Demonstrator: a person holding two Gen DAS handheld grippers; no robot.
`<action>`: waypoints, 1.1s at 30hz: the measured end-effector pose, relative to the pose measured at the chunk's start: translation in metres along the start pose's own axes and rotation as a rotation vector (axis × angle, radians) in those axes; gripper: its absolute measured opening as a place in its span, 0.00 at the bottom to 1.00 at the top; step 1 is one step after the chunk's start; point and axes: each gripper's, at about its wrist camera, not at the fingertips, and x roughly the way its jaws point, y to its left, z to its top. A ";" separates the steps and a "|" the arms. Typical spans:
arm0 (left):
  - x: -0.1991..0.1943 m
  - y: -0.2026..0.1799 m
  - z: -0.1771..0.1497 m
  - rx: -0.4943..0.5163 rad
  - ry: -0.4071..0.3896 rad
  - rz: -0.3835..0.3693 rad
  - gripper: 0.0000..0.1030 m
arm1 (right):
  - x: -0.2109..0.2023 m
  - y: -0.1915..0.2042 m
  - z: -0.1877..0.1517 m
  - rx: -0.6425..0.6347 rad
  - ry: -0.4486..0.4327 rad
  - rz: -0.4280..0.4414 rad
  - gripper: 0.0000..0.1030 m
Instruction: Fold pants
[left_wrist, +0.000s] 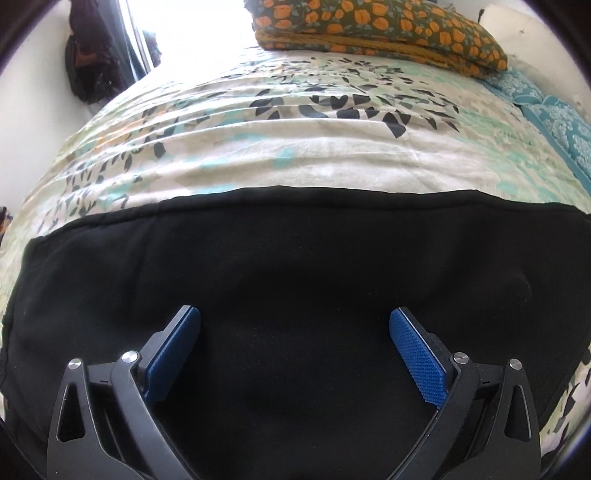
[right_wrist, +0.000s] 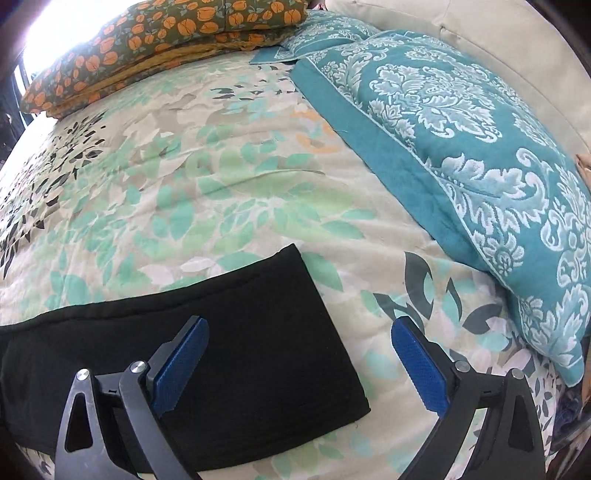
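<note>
Black pants (left_wrist: 295, 266) lie flat on a floral bedspread (left_wrist: 258, 147). In the left wrist view they fill the lower half of the frame. My left gripper (left_wrist: 294, 325) is open and empty, its blue pads (left_wrist: 421, 365) hovering over the black cloth. In the right wrist view one end of the pants (right_wrist: 258, 332) lies at the lower left, with a straight edge running down to a corner at the lower middle. My right gripper (right_wrist: 300, 334) is open and empty, straddling that edge: the left finger over the cloth, the right finger over the bedspread (right_wrist: 184, 184).
An orange-flowered pillow (left_wrist: 388, 33) lies at the far end of the bed, also in the right wrist view (right_wrist: 147, 44). A teal damask blanket (right_wrist: 461, 147) covers the right side. A dark garment (left_wrist: 92, 55) hangs by the bright window at far left.
</note>
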 end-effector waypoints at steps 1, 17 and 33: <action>0.000 0.000 -0.001 0.000 -0.009 0.001 1.00 | 0.009 -0.001 0.003 0.018 0.024 0.005 0.96; 0.003 -0.003 0.001 0.008 -0.027 0.017 1.00 | -0.149 0.022 -0.113 -0.113 -0.313 0.239 0.13; -0.059 0.002 -0.015 0.021 0.089 0.008 0.99 | -0.171 -0.045 -0.296 0.263 -0.175 0.319 0.85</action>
